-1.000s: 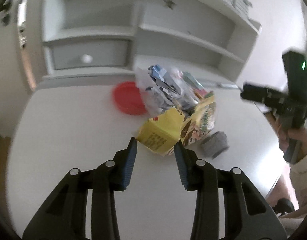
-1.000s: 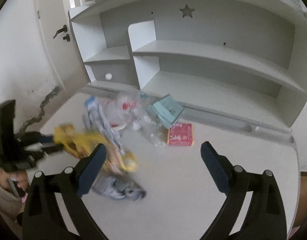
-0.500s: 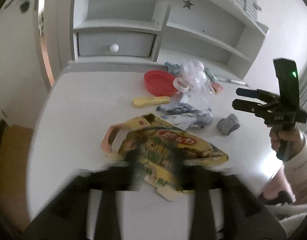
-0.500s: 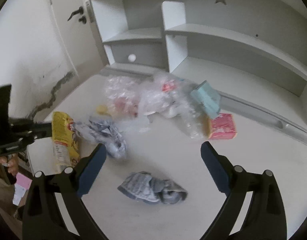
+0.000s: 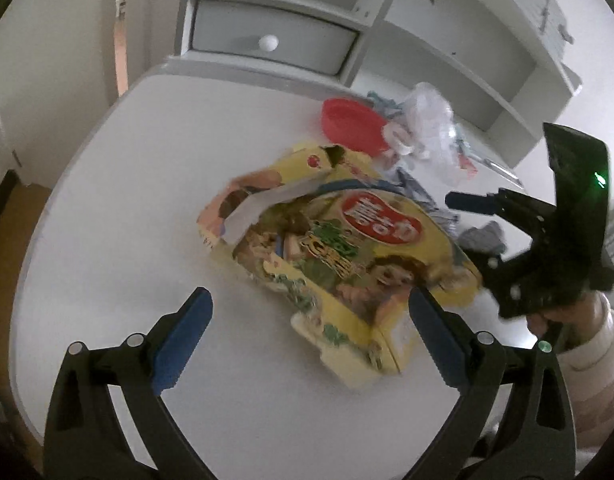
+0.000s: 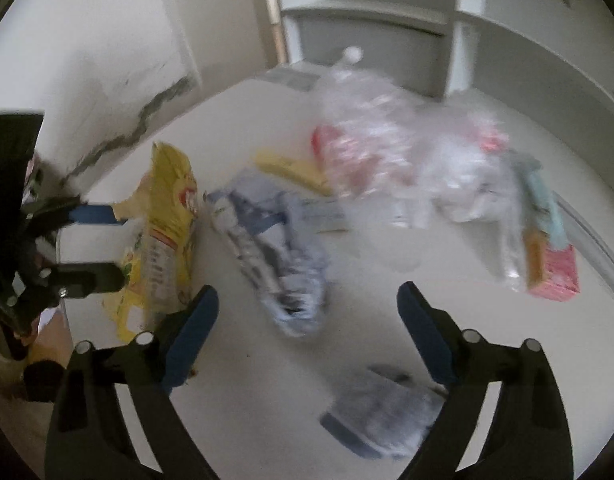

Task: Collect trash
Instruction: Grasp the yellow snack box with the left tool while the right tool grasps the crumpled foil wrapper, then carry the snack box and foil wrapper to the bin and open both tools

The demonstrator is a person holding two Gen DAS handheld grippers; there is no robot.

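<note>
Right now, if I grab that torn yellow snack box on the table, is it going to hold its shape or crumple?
The yellow snack box will probably crumple: it lies flattened, its top flap torn open. It looks empty, so likely light for its size. Its glossy print may slide a little on the smooth table if pushed.

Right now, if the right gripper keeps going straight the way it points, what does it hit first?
Probably the crumpled blue-and-white wrapper lying ahead between the closing right gripper fingers, though blur leaves depth unclear; nothing is between them yet.
</note>
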